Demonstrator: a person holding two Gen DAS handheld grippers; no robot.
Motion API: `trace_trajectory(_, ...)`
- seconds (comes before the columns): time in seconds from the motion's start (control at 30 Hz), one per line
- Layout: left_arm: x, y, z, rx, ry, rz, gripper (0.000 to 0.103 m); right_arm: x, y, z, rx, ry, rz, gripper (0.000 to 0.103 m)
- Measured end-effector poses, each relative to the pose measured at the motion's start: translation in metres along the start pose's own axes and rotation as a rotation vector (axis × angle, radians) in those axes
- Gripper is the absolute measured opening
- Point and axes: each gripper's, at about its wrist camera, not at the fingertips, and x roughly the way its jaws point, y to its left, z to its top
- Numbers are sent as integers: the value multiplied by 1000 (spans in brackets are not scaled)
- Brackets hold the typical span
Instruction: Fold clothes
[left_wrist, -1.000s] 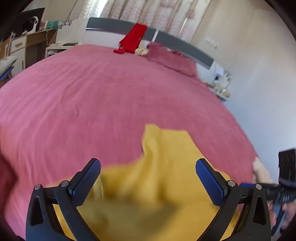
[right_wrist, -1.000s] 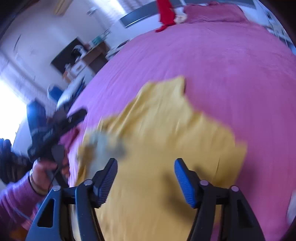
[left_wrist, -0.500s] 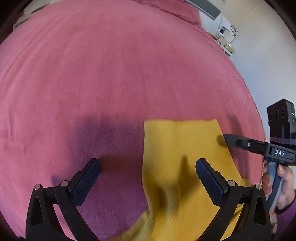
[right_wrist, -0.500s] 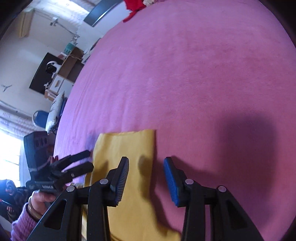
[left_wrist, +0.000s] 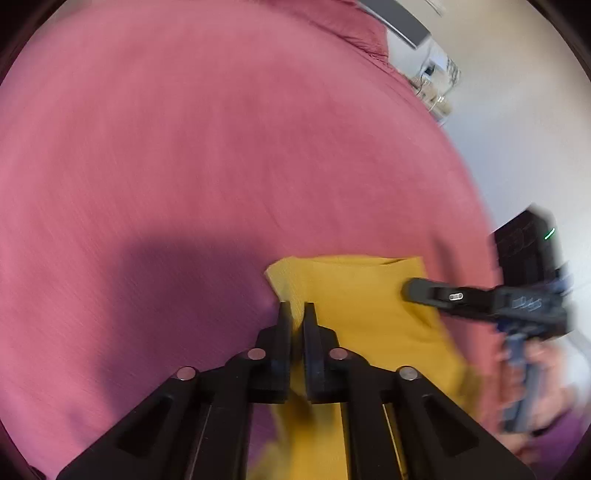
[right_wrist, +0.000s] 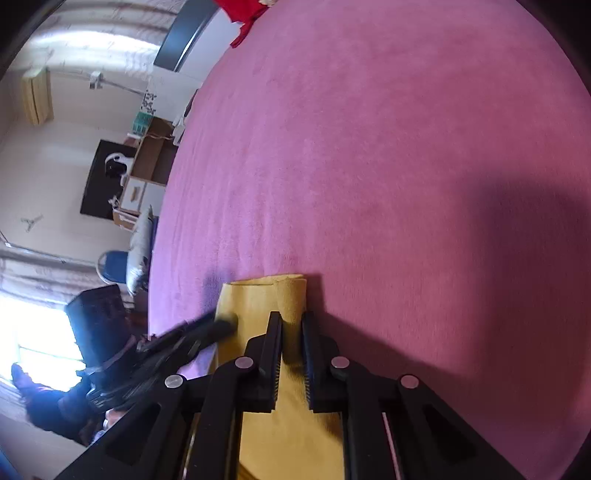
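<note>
Mustard-yellow knit cloth, a folded garment, lay on a wide pink bedspread at the near side of the bed, its long axis running from the person outward to a straight far edge. At the garment's left far corner, the left gripper had its black jaws shut on the yellow fabric, a thin fold pinched between the pads. To the right of that corner, across the garment's width, the right gripper stood at the opposite far corner with cloth between its ribbed pads; its jaws were closing and looked all but clamped on the edge. Each tool was nearest its own corner, both pointing outward along the garment. The far edge lay just past both sets of fingertips, so any fold would probably have to carry that edge along the long axis, with both corners kept level. Beyond the garment, at the head of the bed, a red item of clothing lay well apart from the work.
</note>
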Motion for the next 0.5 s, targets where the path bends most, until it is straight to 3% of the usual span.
trace_trajectory(0.27, -24, 11, -15, -130, -87, -132, 5, -15, 13, -6, -5, -40, 25, 9)
trace_trajectory(0.5, -89, -4, -52, -93, -199, -276, 5, -58, 58, -36, -90, -65, 84, 9)
